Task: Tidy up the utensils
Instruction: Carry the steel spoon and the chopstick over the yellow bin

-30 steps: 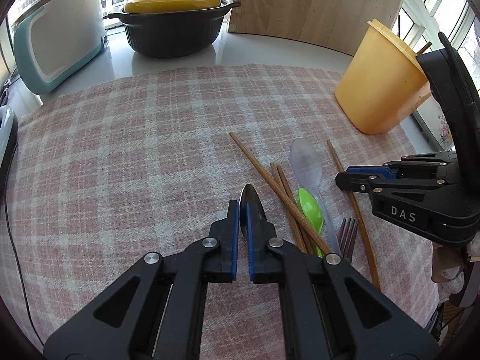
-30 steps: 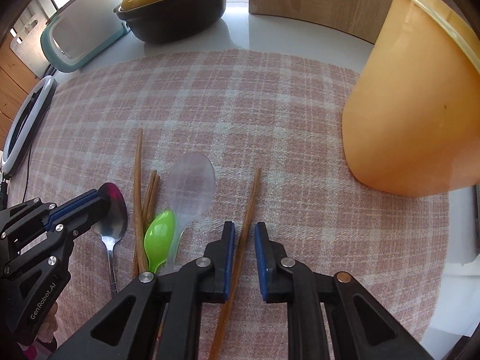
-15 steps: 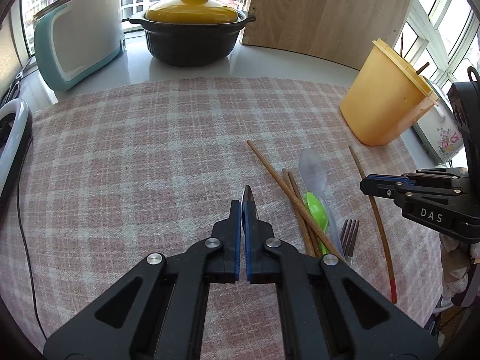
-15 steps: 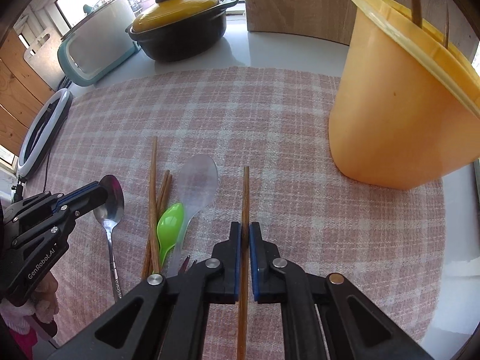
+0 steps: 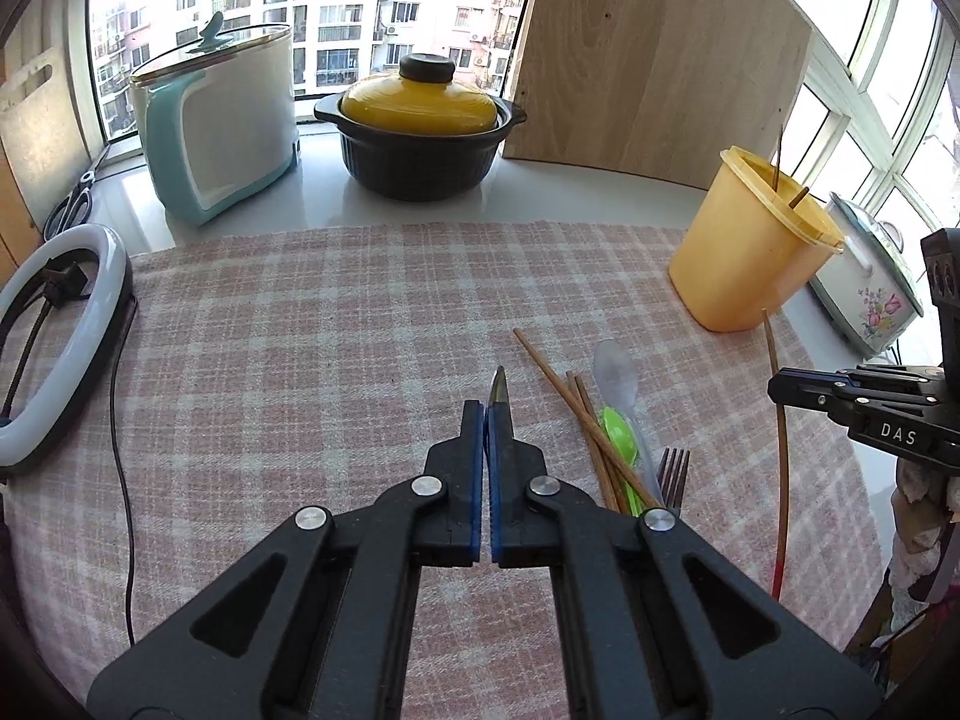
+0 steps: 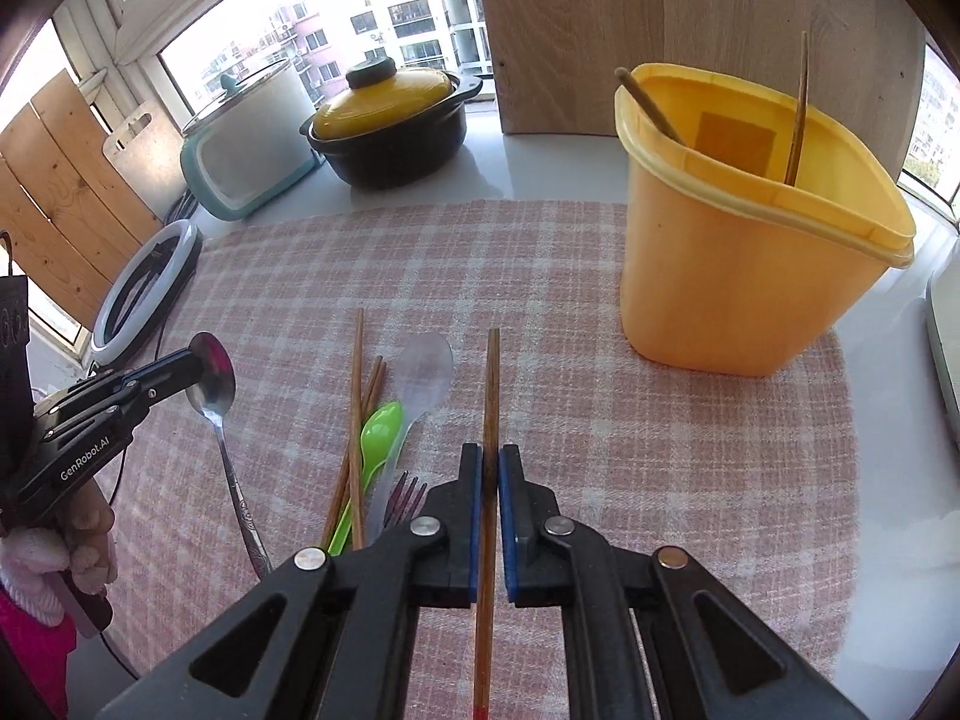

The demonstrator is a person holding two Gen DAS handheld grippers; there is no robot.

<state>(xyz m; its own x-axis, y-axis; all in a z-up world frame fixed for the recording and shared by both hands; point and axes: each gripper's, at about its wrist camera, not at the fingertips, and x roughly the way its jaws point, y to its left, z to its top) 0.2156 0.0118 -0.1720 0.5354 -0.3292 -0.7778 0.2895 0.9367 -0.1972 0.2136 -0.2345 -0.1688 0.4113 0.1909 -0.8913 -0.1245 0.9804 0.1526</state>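
I see home kitchen: lidded casserole pot [image 5: 420,138] and electric cooker [image 5: 216,132] far ahead of jaws by window, checked cloth [image 5: 300,330] over surface, apartment blocks outside.

Ahead of the tool, a pink-and-white checked cloth [image 5: 312,324] covers a glossy white counter [image 5: 540,192] that runs back to a window [image 5: 336,18] — daylight pours through it, with pale apartment blocks outside. To the far right, a second bank of white-framed windows [image 5: 870,96] glares bright. A tall light-wood board [image 5: 654,54] leans upright at the back, ahead and slightly right. Far ahead sit a black pot with a yellow lid [image 5: 420,120] and, left of it, a white-and-teal cooker [image 5: 216,132]. At the left edge lies a ring light [image 5: 54,336] — wooden slats [image 6: 66,198] stand behind it.
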